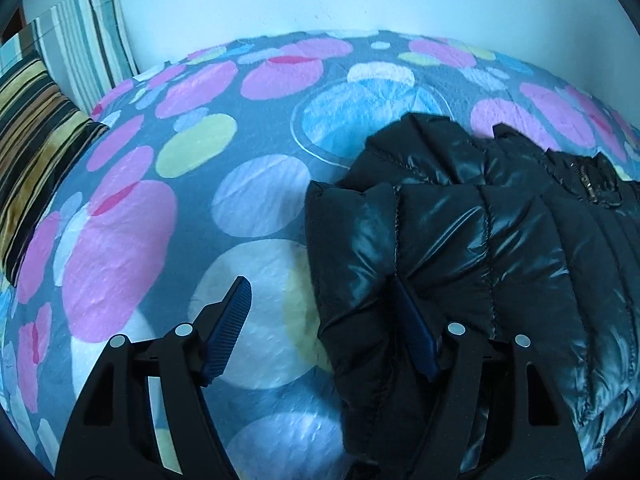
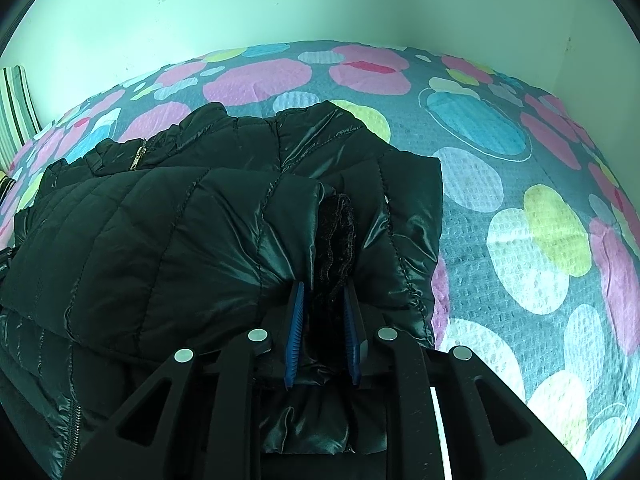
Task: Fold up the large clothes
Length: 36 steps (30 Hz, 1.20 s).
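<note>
black puffer jacket (image 1: pixel 480 240) lies bunched on the dotted bedspread (image 1: pixel 160 200), your right gripper (image 2: pixel 322 332) pinches its knit cuff (image 2: pixel 334 232), left gripper (image 1: pixel 324 328) gapes empty beside it, so slick nylon may slip and unfold.

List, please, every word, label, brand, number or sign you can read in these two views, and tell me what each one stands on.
None: no readable text shows in either view.
Black puffer jacket: no label or brand mark visible; its zipper pull is too small to show any marking.
Spotted bedspread: printed circles only, no writing.
Striped pillows: stripes only.
Left claw and right claw: plain black frames and blue pads, unmarked.
</note>
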Available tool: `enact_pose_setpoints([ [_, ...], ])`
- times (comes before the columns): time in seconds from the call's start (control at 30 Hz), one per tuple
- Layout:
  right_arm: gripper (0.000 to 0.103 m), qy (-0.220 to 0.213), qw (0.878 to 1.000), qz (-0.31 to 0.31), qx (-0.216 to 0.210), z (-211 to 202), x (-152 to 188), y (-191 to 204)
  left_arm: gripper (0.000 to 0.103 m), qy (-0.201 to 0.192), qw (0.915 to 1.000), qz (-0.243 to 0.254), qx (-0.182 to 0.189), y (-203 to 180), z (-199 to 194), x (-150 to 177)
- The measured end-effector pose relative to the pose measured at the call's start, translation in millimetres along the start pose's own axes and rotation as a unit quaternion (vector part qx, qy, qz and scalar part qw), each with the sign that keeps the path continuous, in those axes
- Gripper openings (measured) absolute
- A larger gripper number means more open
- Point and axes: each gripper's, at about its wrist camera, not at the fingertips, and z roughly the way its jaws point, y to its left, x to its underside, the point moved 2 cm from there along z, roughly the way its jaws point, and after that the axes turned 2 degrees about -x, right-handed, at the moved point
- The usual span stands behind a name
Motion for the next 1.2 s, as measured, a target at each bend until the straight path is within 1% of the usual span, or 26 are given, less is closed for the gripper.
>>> enact_pose_setpoints([
  [0.1,0.023,-0.012,1.0,0.012,-0.017,-9.1,-0.6,-4.8,0.072,-0.011,0.9998,-0.016,0.007,12.9,-26.8,10.1],
  [0.13,0.026,-0.016,0.999,0.017,-0.023,-15.9,0.6,-7.9,0.072,-0.016,0.9996,-0.02,0.012,17.0,-36.9,15.8],
  [0.2,0.037,-0.023,0.999,0.025,-0.029,-29.7,5.1,-12.0,0.074,-0.025,0.9992,-0.022,0.023,24.7,-56.8,29.3],
  [0.27,0.054,-0.031,0.999,0.027,-0.027,-46.2,12.6,-16.2,0.076,-0.031,0.9986,-0.023,0.037,32.7,-79.2,49.6],
  [0.33,0.058,-0.04,0.999,0.025,-0.019,-65.1,25.3,-22.4,0.077,-0.033,0.9977,-0.024,0.055,38.4,-96.9,69.7],
  [0.47,0.058,-0.027,0.998,0.04,-0.033,-91.6,57.8,-40.8,0.077,-0.026,0.9966,-0.018,0.076,44.0,-125.1,117.2],
  [0.53,0.058,-0.017,0.998,0.044,-0.036,-105.5,81.2,-49.4,0.077,-0.019,0.9962,-0.014,0.084,45.2,-136.2,141.3],
  [0.63,0.058,-0.013,0.998,0.043,-0.034,-122.4,109.7,-57.2,0.077,-0.011,0.995,-0.013,0.098,45.5,-149.8,175.6],
  [0.73,0.059,0.0,0.998,0.046,-0.045,-135.4,138.3,-63.9,0.077,0.0,0.9937,-0.011,0.112,46.3,-158.1,203.3],
  [0.83,0.059,0.014,0.996,0.055,-0.063,-147.0,165.2,-70.0,0.077,0.008,0.9919,-0.014,0.126,47.4,-164.4,223.7],
  [0.97,0.059,0.023,0.995,0.057,-0.075,-155.1,187.0,-67.3,0.077,0.021,0.989,-0.016,0.145,47.2,-168.1,244.5],
  [1.07,0.059,0.028,0.995,0.052,-0.086,-162.2,200.8,-61.8,0.078,0.023,0.9877,-0.018,0.154,47.3,-170.7,255.0],
  [1.17,0.059,0.036,0.994,0.042,-0.097,-164.9,213.6,-53.2,0.079,0.031,0.9831,-0.023,0.179,49.0,-171.5,264.8],
  [1.2,0.059,0.039,0.994,0.037,-0.099,-164.7,217.1,-50.8,0.081,0.034,0.9816,-0.024,0.187,48.9,-171.6,267.4],
])
